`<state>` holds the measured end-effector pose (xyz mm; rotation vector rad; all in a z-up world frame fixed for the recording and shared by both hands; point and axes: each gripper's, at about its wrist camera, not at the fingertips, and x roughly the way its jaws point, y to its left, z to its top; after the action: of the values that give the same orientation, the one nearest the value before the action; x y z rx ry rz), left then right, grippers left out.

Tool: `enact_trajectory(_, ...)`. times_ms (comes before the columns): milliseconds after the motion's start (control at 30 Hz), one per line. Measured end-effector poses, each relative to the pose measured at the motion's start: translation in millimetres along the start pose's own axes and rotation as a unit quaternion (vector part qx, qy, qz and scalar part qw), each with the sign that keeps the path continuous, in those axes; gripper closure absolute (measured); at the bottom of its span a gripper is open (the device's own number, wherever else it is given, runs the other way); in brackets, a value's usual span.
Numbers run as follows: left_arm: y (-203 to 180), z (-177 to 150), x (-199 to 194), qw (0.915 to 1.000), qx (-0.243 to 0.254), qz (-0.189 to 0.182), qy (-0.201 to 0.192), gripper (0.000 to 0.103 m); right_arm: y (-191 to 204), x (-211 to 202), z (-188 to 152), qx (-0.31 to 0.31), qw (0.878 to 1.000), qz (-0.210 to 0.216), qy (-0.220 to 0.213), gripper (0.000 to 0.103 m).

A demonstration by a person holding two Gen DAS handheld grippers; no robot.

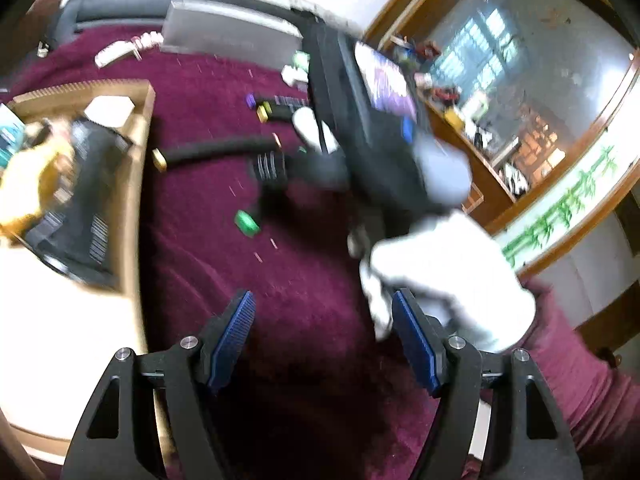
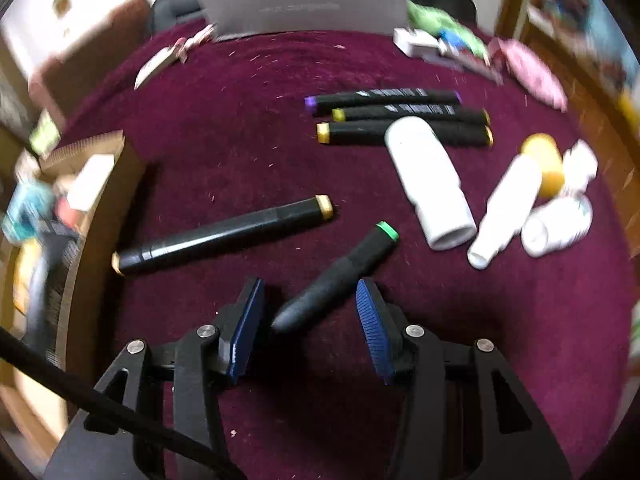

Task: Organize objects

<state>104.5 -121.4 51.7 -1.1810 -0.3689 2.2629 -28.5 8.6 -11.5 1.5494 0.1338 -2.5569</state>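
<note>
The right gripper (image 2: 310,312) points down at the dark red cloth (image 2: 240,128) w/ its blue pads (image 2: 370,324) apart, and the dark end of the green-capped marker (image 2: 340,276) lies on the cloth between them; the left pad looks very near this end, but I cannot tell if it touches, and the right pad is clearly apart from it. The marker lies at a slant, green cap up and to the right. To its left lies a yellow-capped marker (image 2: 224,236), near the wooden tray (image 2: 100,200) at the left edge, which holds some blurred things. Farther back 3 more markers (image 2: 400,116) lie side by side, one w/ a purple cap and two w/ yellow caps. Right of them is a group of white bottles (image 2: 432,184), lying down, and one yellow round thing (image 2: 546,160) behind them. A grey box (image 2: 308,4) stands at the back of the cloth. In the left wrist view, the left gripper (image 1: 324,320) hangs over bare cloth (image 1: 224,80) w/ fingers wide apart and nothing between them. In front of it the other gripper (image 1: 360,120) shows as a black blurred body, held by a hand in a white glove (image 1: 448,280). The tray (image 1: 136,152) is at the left there, and the green cap (image 1: 246,222) shows on the cloth near the middle.
</note>
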Motion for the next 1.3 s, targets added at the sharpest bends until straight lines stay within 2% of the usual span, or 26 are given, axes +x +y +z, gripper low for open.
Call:
enact_trajectory(33,3,4,-8,0.9999,0.000,0.004,-0.011,0.038,6,-2,-3,-0.021,1.000,-0.011,-0.013,0.065)
enact_trajectory(100,12,17,-24,0.9987,0.003,0.036,-0.035,0.038,10,-7,-10,-0.054,0.998,0.004,-0.017,0.087)
enact_trajectory(133,15,24,-26,0.9976,0.008,0.054,-0.043,0.038,8,-8,-12,-0.061,0.998,0.005,-0.015,0.091)
enact_trajectory(233,14,44,-28,0.9909,0.050,0.110,-0.059,0.038,-9,-15,-26,-0.068,0.997,-0.010,-0.020,0.091)
enact_trajectory(333,3,68,1,0.9820,0.115,0.145,-0.038,0.038,-32,-17,-35,-0.039,0.999,0.003,-0.018,0.091)
enact_trajectory(467,-5,94,62,0.9642,0.192,0.182,0.017,0.038,-58,-22,-45,-0.008,0.999,0.029,-0.020,0.091)
enact_trajectory(633,5,100,118,0.9382,0.230,0.243,0.087,0.038,-74,-25,-51,0.022,0.997,0.072,-0.022,0.091)
enact_trajectory(700,14,98,131,0.9382,0.218,0.238,0.126,0.038,-74,-25,-54,0.024,0.997,0.077,-0.024,0.091)
enact_trajectory(800,13,100,137,0.9336,0.216,0.252,0.135,0.038,-72,-25,-55,0.016,0.997,0.074,-0.028,0.091)
enact_trajectory(933,19,109,143,0.9391,0.183,0.245,0.156,0.038,-74,-24,-55,0.023,0.996,0.085,-0.031,0.091)
enact_trajectory(967,20,109,143,0.9427,0.172,0.238,0.159,0.041,-75,-23,-55,0.025,0.995,0.088,-0.031,0.091)
enact_trajectory(1033,22,107,139,0.9533,0.161,0.200,0.159,0.078,-77,-23,-55,0.030,0.995,0.093,-0.033,0.091)
enact_trajectory(1067,20,104,136,0.9523,0.168,0.203,0.153,0.088,-77,-23,-56,0.032,0.994,0.096,-0.034,0.091)
enact_trajectory(1167,13,91,131,0.9530,0.172,0.208,0.137,0.090,-77,-23,-56,0.034,0.994,0.098,-0.035,0.091)
enact_trajectory(1300,11,81,118,0.9628,0.148,0.197,0.112,0.090,-76,-25,-57,0.033,0.994,0.097,-0.041,0.091)
